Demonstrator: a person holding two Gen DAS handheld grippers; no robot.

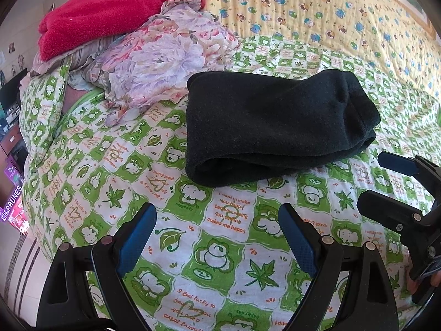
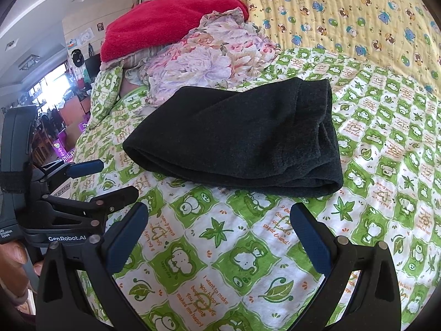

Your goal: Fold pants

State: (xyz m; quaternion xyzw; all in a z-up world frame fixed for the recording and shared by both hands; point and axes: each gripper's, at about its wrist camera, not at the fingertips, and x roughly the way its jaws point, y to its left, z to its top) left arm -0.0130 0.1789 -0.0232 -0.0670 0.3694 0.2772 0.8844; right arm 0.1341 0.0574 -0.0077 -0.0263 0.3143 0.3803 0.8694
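Note:
The black pants (image 1: 275,127) lie folded in a compact bundle on the green-and-white patterned bed cover (image 1: 215,234). They also show in the right wrist view (image 2: 237,140). My left gripper (image 1: 217,215) is open and empty, a short way in front of the bundle, over the cover. My right gripper (image 2: 220,215) is open and empty, also just in front of the bundle. The right gripper shows at the right edge of the left wrist view (image 1: 386,182), and the left gripper at the left edge of the right wrist view (image 2: 115,179). Neither touches the pants.
A floral cloth (image 1: 165,58) and a red towel (image 1: 110,11) are piled behind the pants to the left. A yellow bear-print cover (image 1: 317,5) lies at the back. The bed edge drops off at the left, with boxes (image 1: 13,204) on the floor.

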